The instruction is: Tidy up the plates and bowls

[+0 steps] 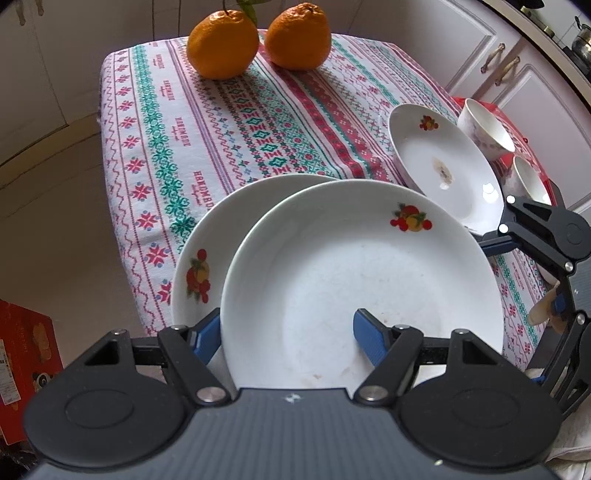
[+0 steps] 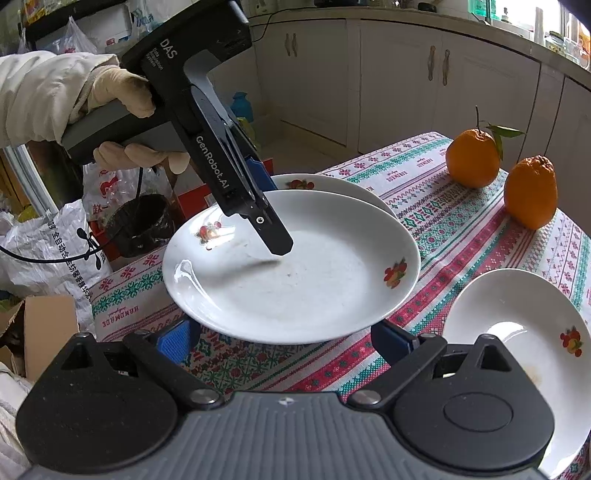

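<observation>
A white plate with fruit prints (image 1: 332, 266) (image 2: 295, 280) hangs tilted over the table's near corner. My left gripper (image 1: 288, 339) (image 2: 269, 214) is shut on its rim, with one finger inside the dish and the other behind the rim. A second matching plate (image 1: 195, 258) (image 2: 332, 184) lies partly hidden beneath it. My right gripper (image 2: 284, 339) stands wide open at the held plate's opposite rim, and its pads are not pressing on it. A third plate (image 1: 436, 162) (image 2: 517, 332), stained in the middle, lies to the side. Two white bowls (image 1: 484, 125) (image 1: 528, 181) sit beyond it.
Two oranges (image 1: 221, 40) (image 1: 297, 35) stand at the far end of the patterned tablecloth (image 1: 258, 122). The bowls rest on a red surface (image 1: 517, 114) by white cabinets (image 1: 535, 81). A red box (image 1: 22, 369) and sacks (image 2: 55, 240) sit on the floor beside the table.
</observation>
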`<state>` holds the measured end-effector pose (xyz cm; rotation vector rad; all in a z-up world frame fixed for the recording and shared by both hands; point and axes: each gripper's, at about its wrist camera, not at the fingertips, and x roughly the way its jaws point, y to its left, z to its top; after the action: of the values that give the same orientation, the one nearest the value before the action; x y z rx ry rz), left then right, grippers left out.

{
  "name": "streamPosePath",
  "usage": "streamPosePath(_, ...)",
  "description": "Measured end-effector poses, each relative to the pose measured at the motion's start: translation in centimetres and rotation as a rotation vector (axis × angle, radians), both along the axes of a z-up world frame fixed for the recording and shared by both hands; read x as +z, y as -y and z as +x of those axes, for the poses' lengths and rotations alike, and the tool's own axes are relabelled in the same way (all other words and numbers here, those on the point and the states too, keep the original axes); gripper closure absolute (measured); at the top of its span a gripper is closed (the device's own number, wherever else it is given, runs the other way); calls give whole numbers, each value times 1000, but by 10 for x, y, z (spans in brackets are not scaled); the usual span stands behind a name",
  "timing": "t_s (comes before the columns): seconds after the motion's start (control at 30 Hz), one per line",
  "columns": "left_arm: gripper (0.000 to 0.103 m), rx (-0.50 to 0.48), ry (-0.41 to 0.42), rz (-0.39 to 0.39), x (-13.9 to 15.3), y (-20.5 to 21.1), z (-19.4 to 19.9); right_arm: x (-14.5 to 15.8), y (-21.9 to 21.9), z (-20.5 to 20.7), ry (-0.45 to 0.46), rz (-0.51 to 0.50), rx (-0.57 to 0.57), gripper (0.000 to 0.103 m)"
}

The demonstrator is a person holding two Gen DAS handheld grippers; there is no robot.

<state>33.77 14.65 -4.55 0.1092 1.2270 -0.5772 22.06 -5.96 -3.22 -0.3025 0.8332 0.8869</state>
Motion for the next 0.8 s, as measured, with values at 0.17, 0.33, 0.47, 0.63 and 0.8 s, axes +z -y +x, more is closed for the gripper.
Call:
streamPosePath(0.17, 29, 1, 4, 5, 2, -1, -1, -1, -1, -1, 5, -5, 5, 2)
streamPosePath(0.33, 29, 9, 4, 6, 4, -2, -1, -1, -2, -1, 7, -8, 7, 2)
streamPosePath(0.47, 29, 16, 19, 13, 7, -4, -2, -1, -3, -1, 11, -10, 7, 2)
streamPosePath(0.63, 29, 25, 35, 16, 12, -7, -3, -2, -5, -1, 11, -11, 4, 2)
streamPosePath(0.8, 29, 31, 45, 20, 14, -8, -3, -3, -6, -2, 13, -18, -8, 2)
